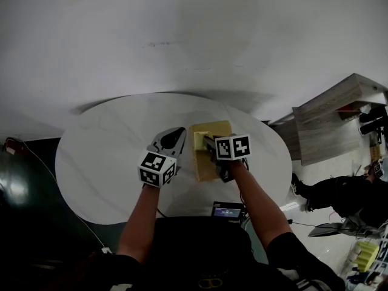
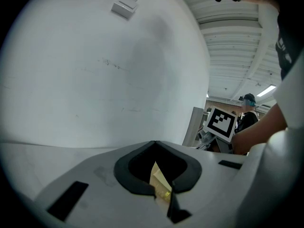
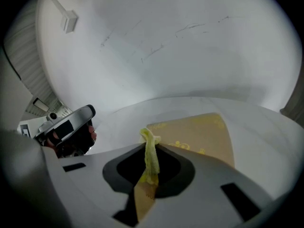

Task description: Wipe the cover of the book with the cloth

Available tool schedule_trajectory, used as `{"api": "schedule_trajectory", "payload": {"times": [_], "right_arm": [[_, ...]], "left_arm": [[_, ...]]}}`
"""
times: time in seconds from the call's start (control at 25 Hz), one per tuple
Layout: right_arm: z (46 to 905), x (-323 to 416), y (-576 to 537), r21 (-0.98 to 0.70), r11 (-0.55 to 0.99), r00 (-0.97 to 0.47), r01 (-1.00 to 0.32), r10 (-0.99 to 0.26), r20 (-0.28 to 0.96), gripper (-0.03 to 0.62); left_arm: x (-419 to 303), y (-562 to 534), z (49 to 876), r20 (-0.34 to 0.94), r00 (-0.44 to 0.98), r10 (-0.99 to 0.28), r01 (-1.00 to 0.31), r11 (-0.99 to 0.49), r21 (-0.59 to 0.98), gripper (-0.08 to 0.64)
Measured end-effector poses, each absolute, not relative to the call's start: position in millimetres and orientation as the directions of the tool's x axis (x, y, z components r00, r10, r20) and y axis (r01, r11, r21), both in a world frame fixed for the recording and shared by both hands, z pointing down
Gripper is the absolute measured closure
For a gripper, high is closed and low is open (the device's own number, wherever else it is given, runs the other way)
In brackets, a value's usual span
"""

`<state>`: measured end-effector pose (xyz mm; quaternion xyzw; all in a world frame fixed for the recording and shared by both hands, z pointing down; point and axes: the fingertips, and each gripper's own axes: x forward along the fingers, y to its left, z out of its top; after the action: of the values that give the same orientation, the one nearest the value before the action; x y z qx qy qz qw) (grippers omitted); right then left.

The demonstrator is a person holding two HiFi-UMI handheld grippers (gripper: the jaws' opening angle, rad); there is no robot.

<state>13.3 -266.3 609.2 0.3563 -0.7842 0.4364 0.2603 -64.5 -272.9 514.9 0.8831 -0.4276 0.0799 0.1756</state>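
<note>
From the head view, your left gripper [image 1: 179, 139] sat at the left edge of the tan book [image 1: 212, 130] on the round white table [image 1: 97, 156], and your right gripper [image 1: 211, 146] was over its cover. In the left gripper view, the jaws pinched the book's edge. In the right gripper view, the jaws clamped the yellow-green cloth [image 3: 151, 156], with the cover just beyond.

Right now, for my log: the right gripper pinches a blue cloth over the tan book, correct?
Not blue. The right gripper pinches a yellow cloth over the tan book; the right gripper view shows it.
</note>
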Motion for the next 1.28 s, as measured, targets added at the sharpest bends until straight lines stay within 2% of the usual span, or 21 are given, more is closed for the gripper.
{"api": "schedule_trajectory", "payload": {"times": [1.28], "right_arm": [[610,117,-283,-0.433,0.232,-0.491,-0.871,-0.443,0.75,0.505]], "left_arm": [[-55,-272,516,0.294,0.638,-0.712,-0.77,-0.59,0.243,0.551]]}}
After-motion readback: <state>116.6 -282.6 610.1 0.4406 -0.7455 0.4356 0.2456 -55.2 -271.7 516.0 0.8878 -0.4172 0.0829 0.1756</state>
